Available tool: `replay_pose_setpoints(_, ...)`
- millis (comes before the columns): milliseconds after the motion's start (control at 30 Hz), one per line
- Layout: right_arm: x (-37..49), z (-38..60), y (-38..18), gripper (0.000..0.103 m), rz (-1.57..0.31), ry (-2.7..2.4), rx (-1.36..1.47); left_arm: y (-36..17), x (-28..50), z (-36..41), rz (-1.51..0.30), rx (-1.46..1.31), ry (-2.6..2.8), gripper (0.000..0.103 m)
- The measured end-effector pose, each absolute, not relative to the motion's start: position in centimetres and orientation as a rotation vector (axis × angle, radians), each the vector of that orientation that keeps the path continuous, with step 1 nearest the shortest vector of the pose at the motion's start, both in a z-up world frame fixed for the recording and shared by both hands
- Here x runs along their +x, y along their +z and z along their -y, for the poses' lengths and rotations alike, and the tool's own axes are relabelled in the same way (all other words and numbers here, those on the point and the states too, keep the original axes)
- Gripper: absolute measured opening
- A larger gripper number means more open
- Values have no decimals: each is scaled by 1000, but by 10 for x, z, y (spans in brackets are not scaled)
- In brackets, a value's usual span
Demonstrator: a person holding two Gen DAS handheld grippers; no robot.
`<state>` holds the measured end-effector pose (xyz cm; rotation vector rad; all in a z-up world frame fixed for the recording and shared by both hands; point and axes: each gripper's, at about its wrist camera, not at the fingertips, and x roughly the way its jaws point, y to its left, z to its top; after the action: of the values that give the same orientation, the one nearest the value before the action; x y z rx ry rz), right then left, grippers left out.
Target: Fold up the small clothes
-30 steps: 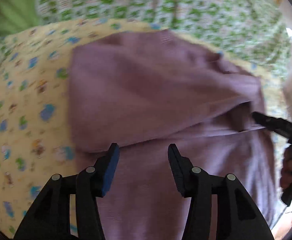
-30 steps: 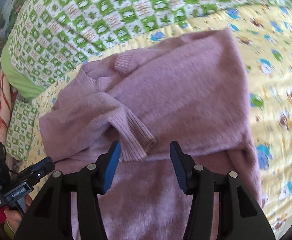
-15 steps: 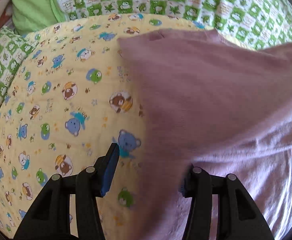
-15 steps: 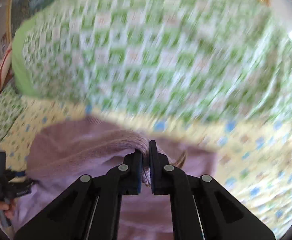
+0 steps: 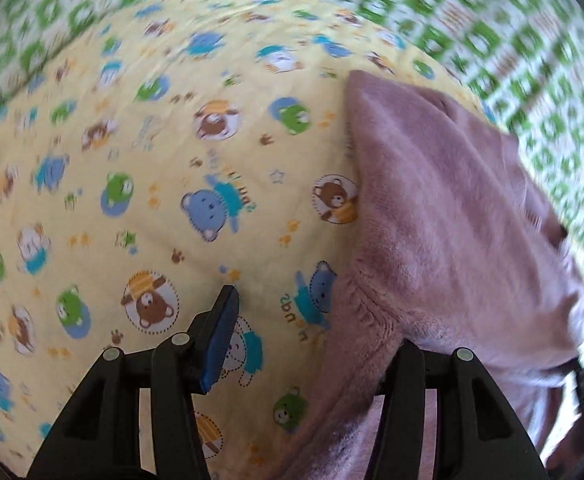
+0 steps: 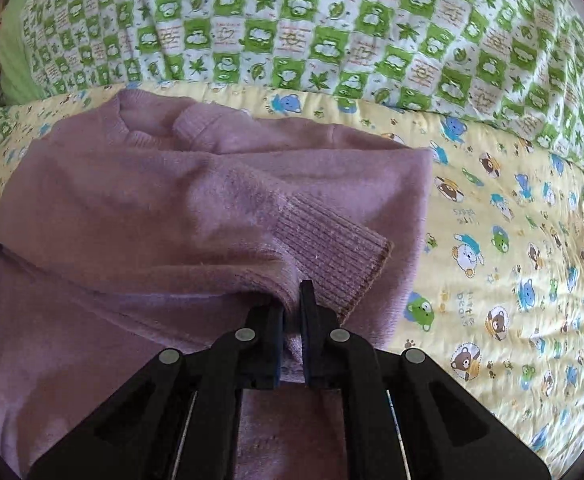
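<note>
A green-and-white checked quilt (image 6: 311,36) bunched along the far edge of a yellow bear-print sheet (image 6: 511,264), and a mauve knit sweater (image 6: 140,208) lay spread on that sheet, its body doubled over itself with the round neckline toward the quilt. The right tool (image 6: 290,300) had its two black fingers drawn nearly together, pinching a fold of the sweater just beside a ribbed sleeve cuff (image 6: 331,256), which lay across the folded body. In the left wrist view, motion blur smeared the quilt (image 5: 491,32) and softened the cartoon bears on the sheet (image 5: 152,184). The left tool (image 5: 311,320) stood wide apart, its blue-padded left finger (image 5: 220,340) hovering over bare sheet while its right finger was hidden beneath the draped edge of the sweater (image 5: 451,220); whether that finger touched the cloth could not be told. The knit looked soft and fuzzy, with a ribbed hem running down toward the tool.
</note>
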<state>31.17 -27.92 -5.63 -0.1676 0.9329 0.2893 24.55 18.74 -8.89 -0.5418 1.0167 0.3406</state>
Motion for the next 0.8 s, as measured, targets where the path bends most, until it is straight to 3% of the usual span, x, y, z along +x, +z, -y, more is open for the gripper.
replay_pose_setpoints(167, 319, 277, -74, 11, -979, 294, -177, -90, 241, -194, -1005, -580, 319, 53)
replay_pose_setpoints(233, 319, 282, -78, 18, -1010, 309, -147, -88, 240, -193, -1022, -552, 300, 53)
replay_pose_setpoints(600, 304, 330, -42, 34, -1025, 335, 87, -35, 205, -170, -1026, -390, 55, 52)
replay_pose_setpoints(800, 333, 337, -38, 39, -1018, 289, 189, -15, 249, -139, -966, -324, 17, 55)
